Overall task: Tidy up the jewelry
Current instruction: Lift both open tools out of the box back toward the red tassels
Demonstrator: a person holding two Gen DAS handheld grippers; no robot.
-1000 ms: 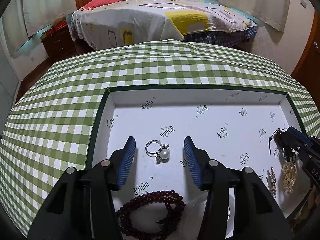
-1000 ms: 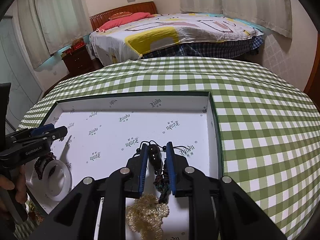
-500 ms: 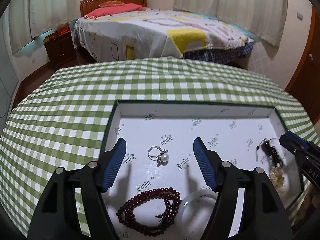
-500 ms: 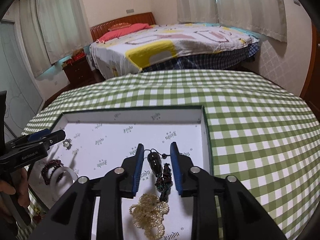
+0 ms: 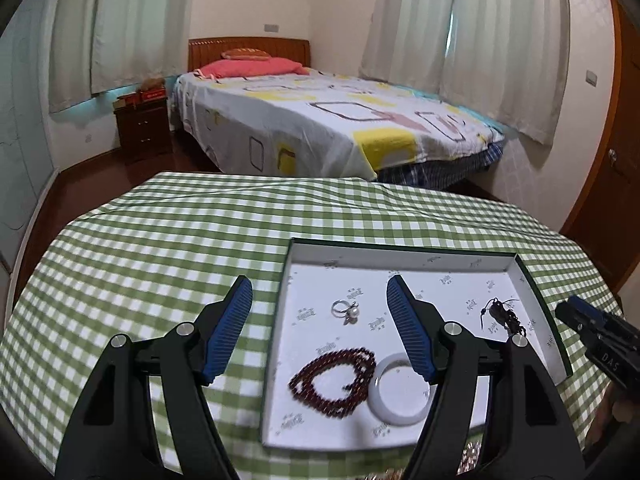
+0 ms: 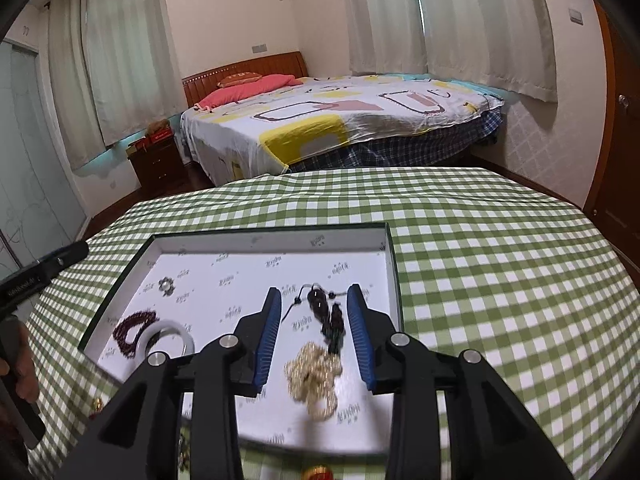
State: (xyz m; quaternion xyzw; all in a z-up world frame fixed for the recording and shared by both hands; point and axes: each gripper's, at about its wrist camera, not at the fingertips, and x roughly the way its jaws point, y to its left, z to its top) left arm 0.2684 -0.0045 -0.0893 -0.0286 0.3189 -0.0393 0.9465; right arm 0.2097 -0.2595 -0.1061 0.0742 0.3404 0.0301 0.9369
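Currently the left gripper (image 5: 318, 316) jaws stand wide and empty; the right gripper (image 6: 314, 330) jaws, just opened, release the dark pendant (image 6: 328, 316) inside the tray (image 6: 394, 276), grouping pieces together.

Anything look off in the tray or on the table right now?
Mostly tidy. Ring, red bead bracelet, white bangle, dark pendant cord and pearl strand lie in the tray. Some beads lie outside it on the tablecloth.
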